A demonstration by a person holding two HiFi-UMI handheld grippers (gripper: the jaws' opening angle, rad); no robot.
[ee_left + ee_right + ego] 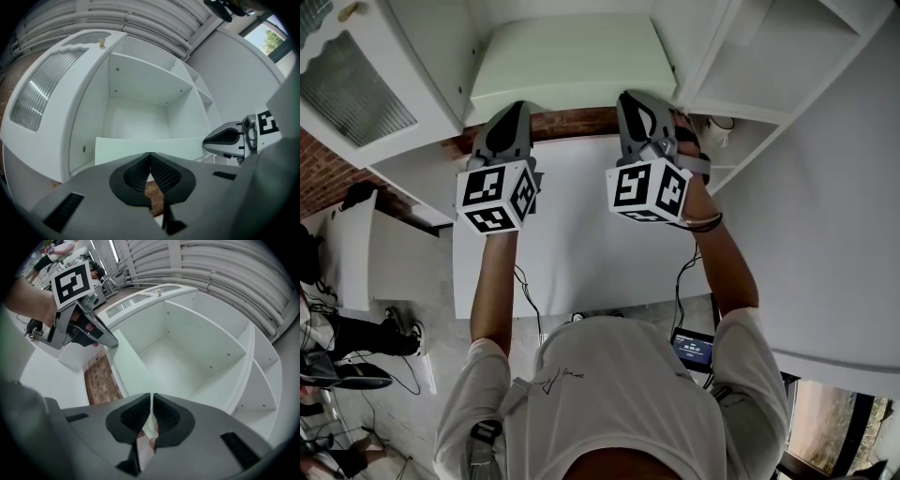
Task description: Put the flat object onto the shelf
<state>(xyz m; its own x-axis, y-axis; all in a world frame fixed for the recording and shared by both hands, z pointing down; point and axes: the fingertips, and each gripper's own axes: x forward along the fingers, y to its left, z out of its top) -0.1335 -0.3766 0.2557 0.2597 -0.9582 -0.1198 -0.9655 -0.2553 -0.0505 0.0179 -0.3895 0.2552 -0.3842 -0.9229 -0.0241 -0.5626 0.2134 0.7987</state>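
Note:
A pale green flat board (572, 61) lies level, its far part inside an open compartment of the white shelf unit (712, 56). My left gripper (517, 111) is shut on the left part of the board's near edge, and my right gripper (630, 101) is shut on the right part. In the left gripper view the board (136, 146) spans the compartment (136, 115) beyond my shut left gripper (150, 157), with the right gripper (227, 138) beside it. In the right gripper view the board (136, 371) runs edge-on into my right gripper (152, 398), and the left gripper (91, 331) holds its far end.
A white table (581, 253) stands between the person and the shelf unit. A door with ribbed glass (352, 89) hangs open at the left. Brick floor (328, 173) shows at the left, with a person's legs (366, 337). A small screen device (692, 349) and cables hang below the table's edge.

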